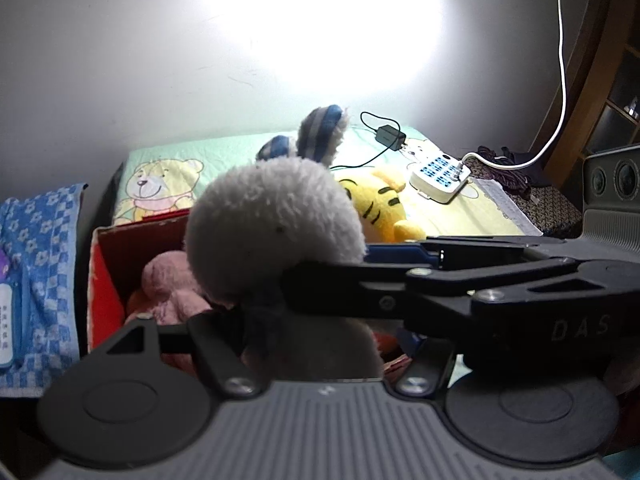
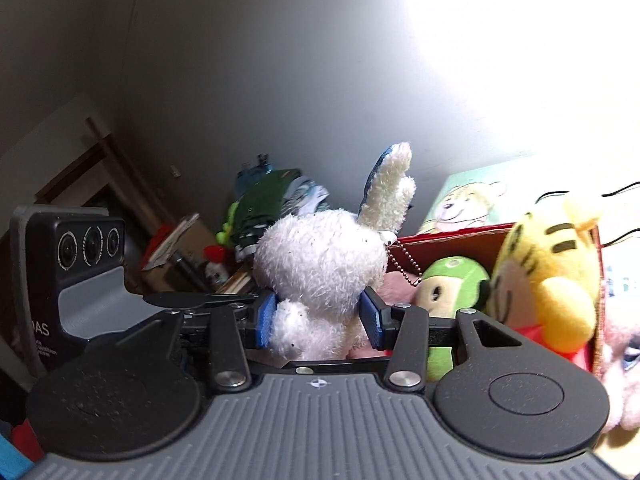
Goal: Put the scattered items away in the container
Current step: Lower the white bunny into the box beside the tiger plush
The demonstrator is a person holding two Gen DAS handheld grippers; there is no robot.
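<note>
A white plush bunny (image 1: 276,216) with blue-lined ears hangs over an open red box (image 1: 104,280). My right gripper (image 2: 319,319) is shut on the bunny (image 2: 320,256), its blue pads (image 2: 266,320) pressing both sides of the neck. It reaches in from the right in the left wrist view (image 1: 340,268). My left gripper (image 1: 320,332) straddles the bunny's body. Its near finger touches the dark scarf and the other is hidden, so its grip is unclear. In the box (image 2: 452,236) lie a pink plush (image 1: 168,284), a green plush (image 2: 452,284) and a yellow tiger (image 2: 548,272).
The box stands on a bear-print sheet (image 1: 160,176). A white power strip (image 1: 440,176) with cables and a black charger (image 1: 390,136) lie behind it. A blue checked towel (image 1: 40,248) is at the left. Piled clothes and clutter (image 2: 272,200) sit by the wall.
</note>
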